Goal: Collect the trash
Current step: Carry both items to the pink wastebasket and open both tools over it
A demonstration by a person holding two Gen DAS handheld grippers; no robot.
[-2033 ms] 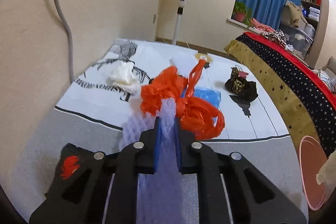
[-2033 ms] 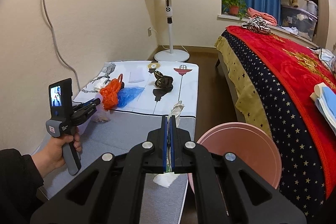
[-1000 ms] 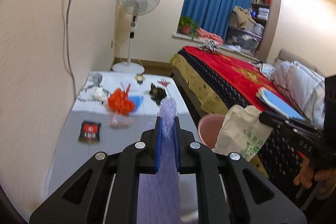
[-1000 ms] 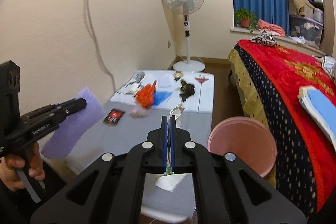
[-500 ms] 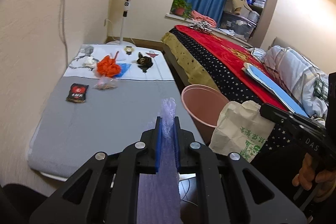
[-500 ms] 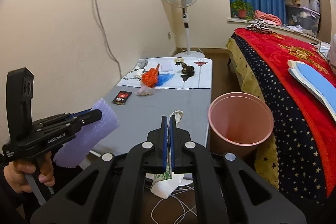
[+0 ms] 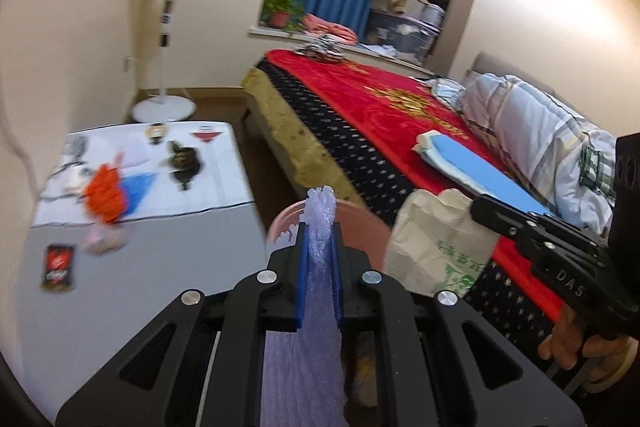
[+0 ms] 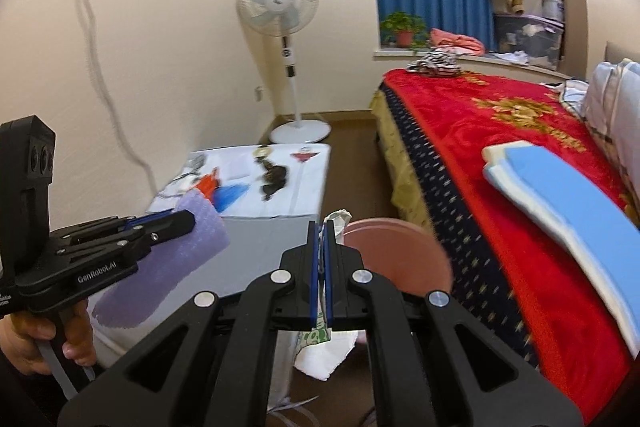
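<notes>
Gripping a purple foam sheet [image 7: 318, 267], the left gripper [image 7: 319, 247] hangs near the pink bin [image 8: 400, 251] beside the bed [image 8: 500, 155]. The right gripper [image 8: 322, 259] has its fingers closed on a white bag [image 7: 436, 247]. An orange bag [image 7: 106, 193] and a dark packet [image 7: 58, 267] lie on the low surface [image 7: 160, 267].

"GenRobot.AI" on the left gripper [image 8: 168, 225]; "DAS" on the right gripper [image 7: 478, 209]

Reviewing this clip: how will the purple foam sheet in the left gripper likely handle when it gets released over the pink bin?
The purple foam sheet droops below the left gripper, so probably floppy. Looks light, so it may drift rather than drop straight into the pink bin.
</notes>
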